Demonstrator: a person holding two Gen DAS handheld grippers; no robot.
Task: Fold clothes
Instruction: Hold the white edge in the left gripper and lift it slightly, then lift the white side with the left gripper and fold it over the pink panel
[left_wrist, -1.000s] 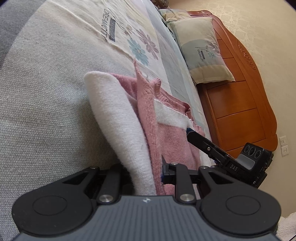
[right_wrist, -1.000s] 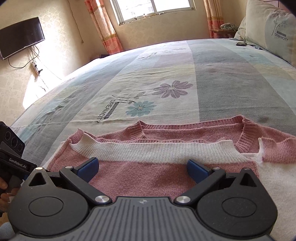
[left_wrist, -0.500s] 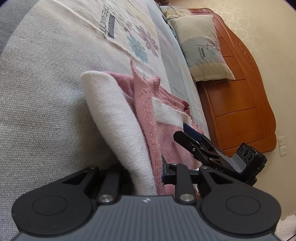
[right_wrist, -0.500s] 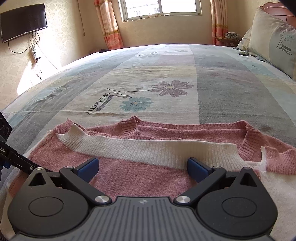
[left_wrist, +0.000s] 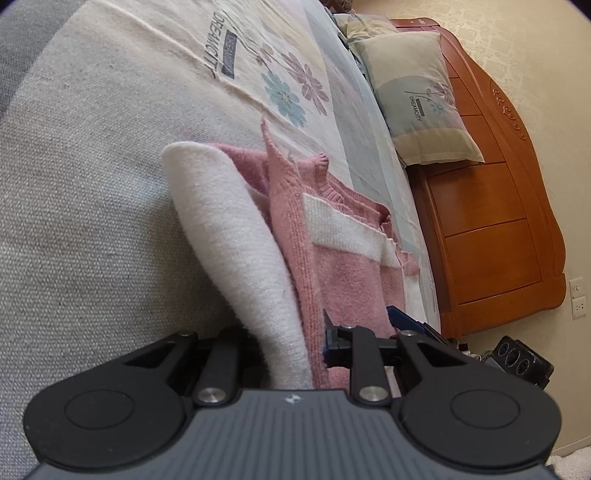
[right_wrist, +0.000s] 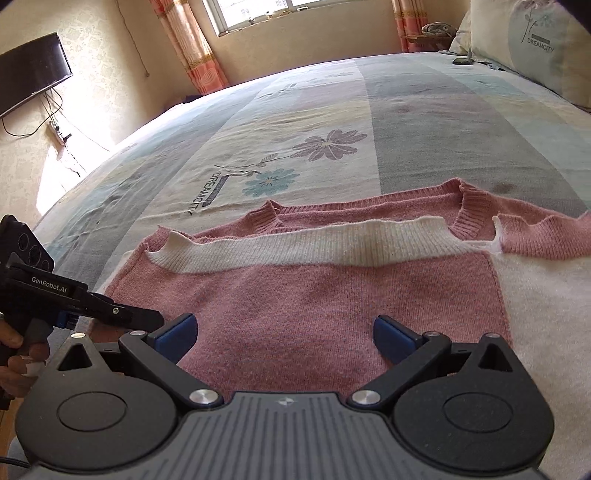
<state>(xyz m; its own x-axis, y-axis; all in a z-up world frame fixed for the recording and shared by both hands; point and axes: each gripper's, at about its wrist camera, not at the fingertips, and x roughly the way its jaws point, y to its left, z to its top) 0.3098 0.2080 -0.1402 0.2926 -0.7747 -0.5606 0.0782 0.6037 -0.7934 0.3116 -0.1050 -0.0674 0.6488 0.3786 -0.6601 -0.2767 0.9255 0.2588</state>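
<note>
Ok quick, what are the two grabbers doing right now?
Left gripper: shut on the sweater, pinching its edge.
Right gripper: open, holding nothing, above the sweater.

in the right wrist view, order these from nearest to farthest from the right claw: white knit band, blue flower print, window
1. white knit band, lying across the pink sweater just ahead of the right claw.
2. blue flower print, on the bedspread beyond the sweater.
3. window, on the far wall.

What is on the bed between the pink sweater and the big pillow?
Nothing: in the right wrist view only bare bedsheet lies between the sweater and the pillow.
</note>
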